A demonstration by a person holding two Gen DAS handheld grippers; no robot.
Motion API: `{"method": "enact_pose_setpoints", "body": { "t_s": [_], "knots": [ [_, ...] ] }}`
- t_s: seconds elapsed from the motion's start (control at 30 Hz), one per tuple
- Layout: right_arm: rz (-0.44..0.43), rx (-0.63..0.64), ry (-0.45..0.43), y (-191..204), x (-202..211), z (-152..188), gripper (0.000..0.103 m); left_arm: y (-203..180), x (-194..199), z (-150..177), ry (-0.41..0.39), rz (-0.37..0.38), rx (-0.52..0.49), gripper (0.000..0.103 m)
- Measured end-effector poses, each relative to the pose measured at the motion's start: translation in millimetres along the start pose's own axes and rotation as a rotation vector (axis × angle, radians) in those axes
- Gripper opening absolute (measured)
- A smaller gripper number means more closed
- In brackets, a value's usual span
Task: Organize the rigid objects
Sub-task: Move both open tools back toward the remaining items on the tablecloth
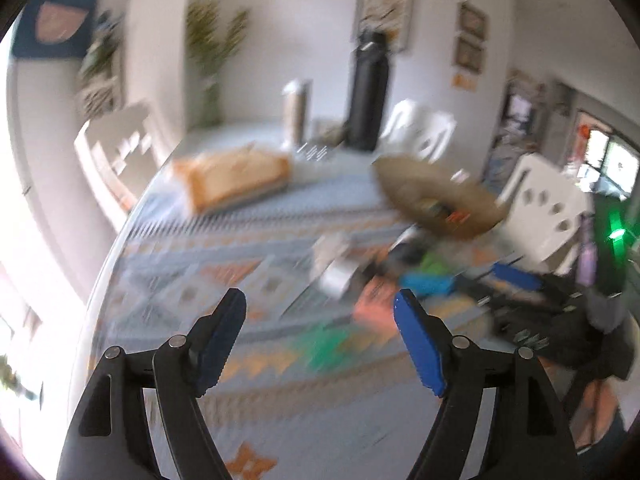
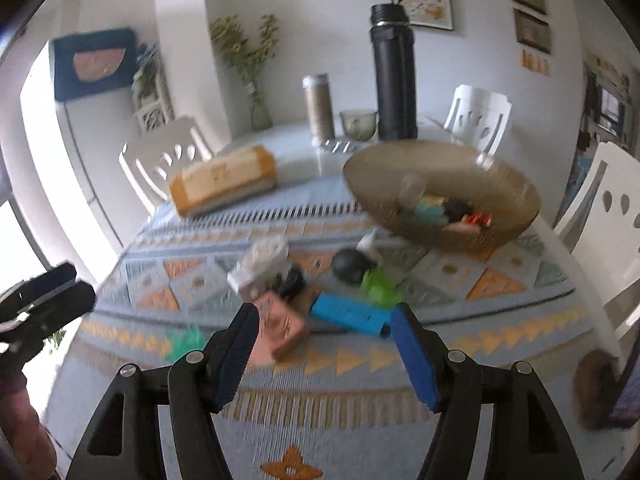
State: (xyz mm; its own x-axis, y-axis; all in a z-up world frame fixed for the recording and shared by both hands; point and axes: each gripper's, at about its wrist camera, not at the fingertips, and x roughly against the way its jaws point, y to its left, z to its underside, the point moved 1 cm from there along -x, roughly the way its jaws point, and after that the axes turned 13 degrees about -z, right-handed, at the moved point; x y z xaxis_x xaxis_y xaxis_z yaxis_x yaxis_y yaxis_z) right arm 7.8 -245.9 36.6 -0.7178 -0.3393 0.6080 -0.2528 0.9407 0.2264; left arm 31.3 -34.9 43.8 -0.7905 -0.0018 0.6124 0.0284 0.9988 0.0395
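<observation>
- Seemingly, from the left wrist view, the left gripper (image 1: 320, 312) is spread apart with nothing between its blue pads, above the patterned tablecloth (image 1: 192, 288). Ahead of it and off to its right lies a smeared heap of small objects (image 1: 384, 276), and beyond that the woven bowl (image 1: 436, 196); blur makes the separate pieces hard to name here.
- From the right wrist view, the right gripper (image 2: 324, 320) is likewise released and empty. A pink block (image 2: 282, 328) sits just ahead of its left finger, a blue block (image 2: 348, 314) just ahead between the tips, with a green piece (image 2: 380, 286) and a dark round piece (image 2: 350, 264) further on (the bowl (image 2: 440, 196), already holding several items, stands beyond to the right).
- The step looks like reaching for the next loose piece. Next, the right gripper would need to settle over one block, straddle it squarely and clamp before lifting toward the bowl.
</observation>
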Motion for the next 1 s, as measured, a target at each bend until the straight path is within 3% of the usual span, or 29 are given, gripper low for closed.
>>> {"method": "enact_pose_setpoints", "body": {
  "t_s": [0.2,0.37,0.6,1.0],
  "knots": [
    [0.057,0.019,0.005,-9.7,-15.9,28.0,0.067,24.3,-40.2,37.0,0.105,-0.052,0.1,0.075],
    [-0.008,-0.123,0.0,-39.3,-15.1,24.3,0.069,27.9,-37.1,45.0,0.087,-0.054,0.128,0.075],
    [-0.081,-0.293,-0.028,-71.6,-9.0,26.8,0.07,16.2,-32.3,49.3,0.076,-0.077,0.073,0.075],
    [-0.07,-0.214,-0.006,-56.0,-12.7,24.8,0.07,17.3,-33.6,48.9,0.082,-0.079,0.067,0.075]
  ]
}}
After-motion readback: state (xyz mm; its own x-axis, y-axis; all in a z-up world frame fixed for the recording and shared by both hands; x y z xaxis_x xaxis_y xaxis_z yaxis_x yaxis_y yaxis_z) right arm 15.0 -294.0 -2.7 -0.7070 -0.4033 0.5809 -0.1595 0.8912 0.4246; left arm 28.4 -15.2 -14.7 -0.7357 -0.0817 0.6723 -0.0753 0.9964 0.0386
